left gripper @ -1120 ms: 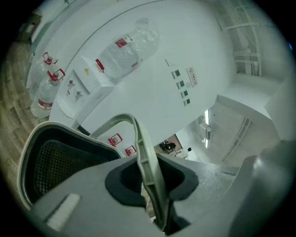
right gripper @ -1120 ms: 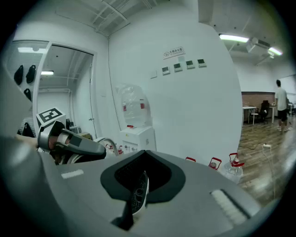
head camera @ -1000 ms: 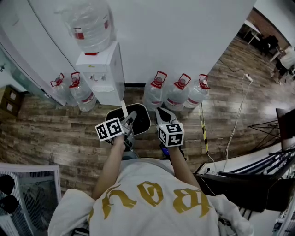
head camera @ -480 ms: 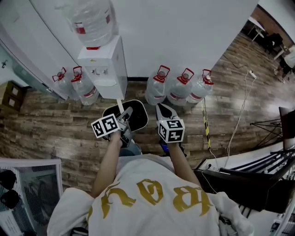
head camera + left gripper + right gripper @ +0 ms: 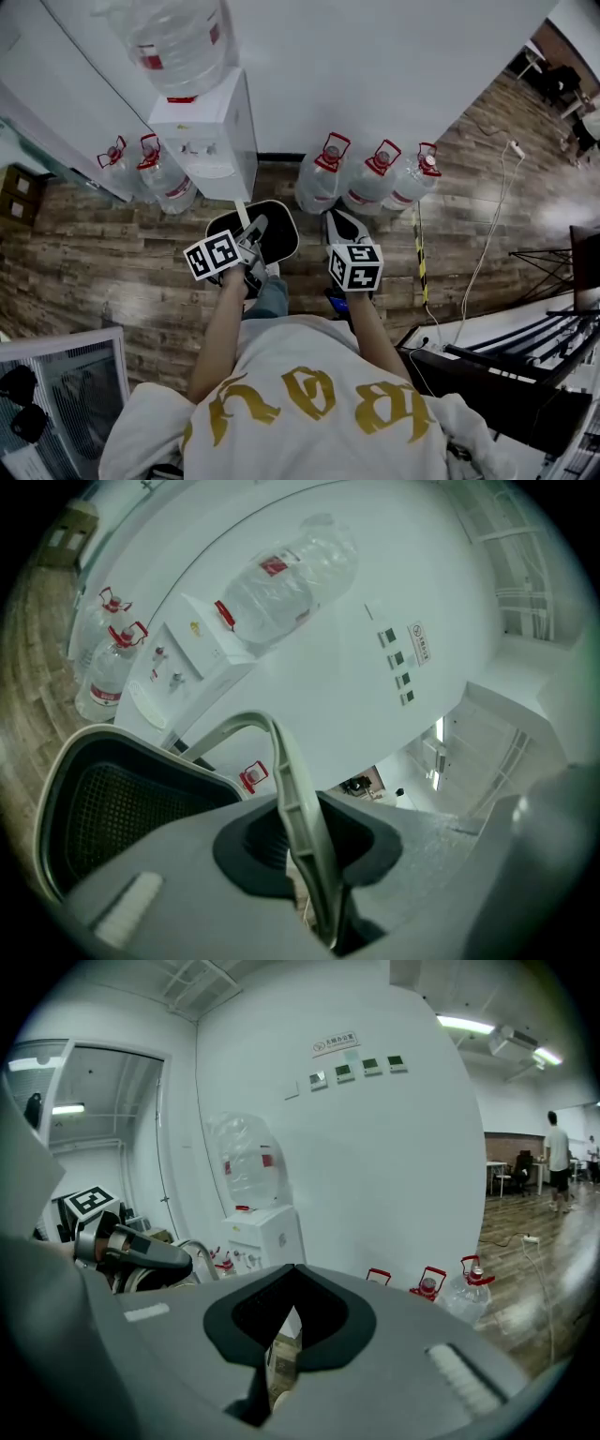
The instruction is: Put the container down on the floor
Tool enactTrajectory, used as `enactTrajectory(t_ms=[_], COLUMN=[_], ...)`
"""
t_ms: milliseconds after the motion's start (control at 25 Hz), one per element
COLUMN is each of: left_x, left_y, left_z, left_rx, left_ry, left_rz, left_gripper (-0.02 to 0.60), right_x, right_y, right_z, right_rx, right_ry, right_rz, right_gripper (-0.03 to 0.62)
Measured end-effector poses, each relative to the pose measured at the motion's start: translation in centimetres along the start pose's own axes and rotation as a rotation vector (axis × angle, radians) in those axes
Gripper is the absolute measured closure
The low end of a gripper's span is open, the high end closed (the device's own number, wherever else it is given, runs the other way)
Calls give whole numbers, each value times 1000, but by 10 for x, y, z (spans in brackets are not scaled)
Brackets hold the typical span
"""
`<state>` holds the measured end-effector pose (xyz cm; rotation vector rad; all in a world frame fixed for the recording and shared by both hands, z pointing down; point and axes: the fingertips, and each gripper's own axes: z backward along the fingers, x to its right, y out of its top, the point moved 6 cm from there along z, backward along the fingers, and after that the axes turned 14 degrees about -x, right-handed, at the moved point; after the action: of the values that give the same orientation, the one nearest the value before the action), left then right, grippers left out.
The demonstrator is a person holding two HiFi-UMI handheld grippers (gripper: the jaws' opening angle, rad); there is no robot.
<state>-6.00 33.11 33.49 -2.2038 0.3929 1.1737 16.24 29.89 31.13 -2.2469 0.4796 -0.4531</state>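
Head view looks steeply down on a wood plank floor (image 5: 103, 272) that runs up to a plain white wall (image 5: 375, 66). Against the wall there's a white water dispenser (image 5: 204, 141) with a big clear bottle (image 5: 178, 42) upside down on top. Two red-capped water jugs (image 5: 167, 186) sit on the floor to its left, and three more jugs (image 5: 370, 178) line up to its right.

Just in front of the dispenser is the container (image 5: 279, 236), black and oval with a mesh-looking inside. It's carried by the left claw (image 5: 251, 246), and I honestly can't tell if its bottom touches the floor. The right claw (image 5: 339, 227) is just beside the container, not touching it.

Left gripper view settles the grip: the jaws are clamped on the container's pale, thin handle (image 5: 292, 808), which arcs up and over toward the black rim at lower left. In the right gripper view the jaws are pressed together with nothing between them.
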Motion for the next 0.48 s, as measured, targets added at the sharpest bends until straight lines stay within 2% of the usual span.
enactTrajectory(t_ms=[480], left_x=[-51], left_y=[125], left_z=[-96], left_rx=[-165], left_ry=[-37], left_rz=[31], left_gripper=[529], right_x=[46], right_y=[79], right_z=[-104], right_rx=[-57], right_ry=[-154], right_rz=[-78], right_gripper=[563])
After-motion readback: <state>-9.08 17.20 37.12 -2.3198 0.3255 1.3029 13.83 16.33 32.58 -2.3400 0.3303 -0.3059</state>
